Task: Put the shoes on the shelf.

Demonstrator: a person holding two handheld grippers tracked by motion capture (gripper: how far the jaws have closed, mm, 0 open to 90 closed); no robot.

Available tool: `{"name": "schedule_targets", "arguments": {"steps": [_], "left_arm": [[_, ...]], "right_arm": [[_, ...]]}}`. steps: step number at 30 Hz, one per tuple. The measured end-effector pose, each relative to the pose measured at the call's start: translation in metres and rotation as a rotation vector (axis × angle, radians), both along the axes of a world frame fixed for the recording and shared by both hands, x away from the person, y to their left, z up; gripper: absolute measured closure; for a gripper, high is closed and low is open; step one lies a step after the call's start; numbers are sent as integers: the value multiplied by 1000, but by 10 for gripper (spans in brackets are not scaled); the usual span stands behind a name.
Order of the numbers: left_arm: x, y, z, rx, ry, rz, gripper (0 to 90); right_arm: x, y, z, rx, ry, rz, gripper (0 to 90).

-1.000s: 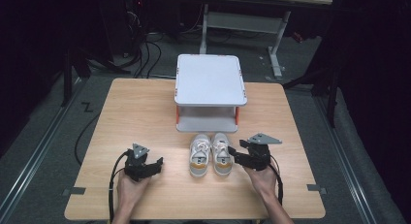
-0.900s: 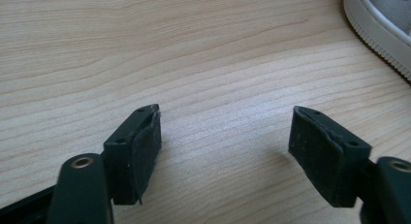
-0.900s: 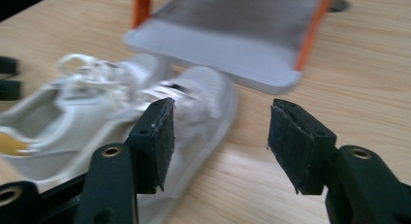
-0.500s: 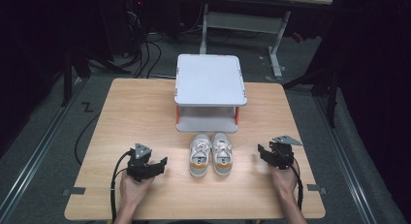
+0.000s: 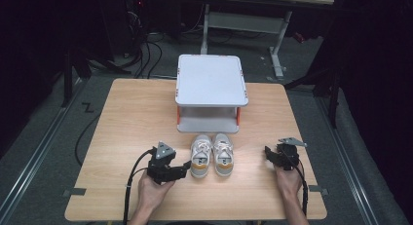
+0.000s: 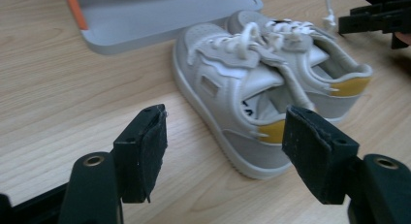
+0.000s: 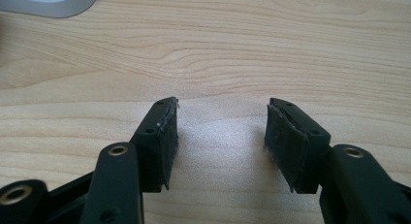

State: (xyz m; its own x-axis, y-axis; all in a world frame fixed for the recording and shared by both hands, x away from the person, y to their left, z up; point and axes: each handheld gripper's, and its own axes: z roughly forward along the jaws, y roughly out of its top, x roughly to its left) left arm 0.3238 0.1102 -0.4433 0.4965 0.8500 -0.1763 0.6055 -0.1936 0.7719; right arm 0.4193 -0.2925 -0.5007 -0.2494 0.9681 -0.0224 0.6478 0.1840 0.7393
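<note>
High view: the pair of shoes [image 5: 211, 154] stands side by side on the table [image 5: 126, 118], toes just before the white shelf [image 5: 210, 81]; white uppers, laced, yellow heel tabs. Since a second ago the right gripper [image 5: 272, 154] has withdrawn from the pair and now sits well apart, jaws wide and empty. Left gripper [image 5: 181, 167] lies just beside the shoes, jaws also wide, empty. Judgement: placement looks finished.

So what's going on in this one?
A person sits at a wooden table with a two-jaw gripper in each hand. A pair of small white shoes stands side by side in front of a white two-tier rack. The left gripper is open and aimed at the nearer shoe's heel, not touching it. The right gripper is open over bare wood, off to the pair's other side.
</note>
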Motion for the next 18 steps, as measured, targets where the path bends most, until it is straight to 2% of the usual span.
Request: {"name": "schedule_targets", "arguments": {"steps": [3, 7, 8, 11, 17, 18], "left_arm": [[-1, -9, 2, 7, 18, -15, 336], [-2, -28, 5, 29, 26, -43, 336], [-2, -28, 5, 29, 26, -43, 337], [1, -44, 7, 40, 45, -62, 346], [10, -62, 9, 25, 59, -59, 393], [14, -66, 8, 14, 71, -41, 405]], "right_arm": [[0, 0, 0, 2, 0, 0, 453], [0, 0, 0, 1, 0, 1, 452], [0, 0, 0, 1, 0, 1, 452], [0, 0, 0, 3, 1, 2, 452], [0, 0, 0, 0, -1, 15, 450], [0, 1, 0, 0, 0, 15, 450]]}}
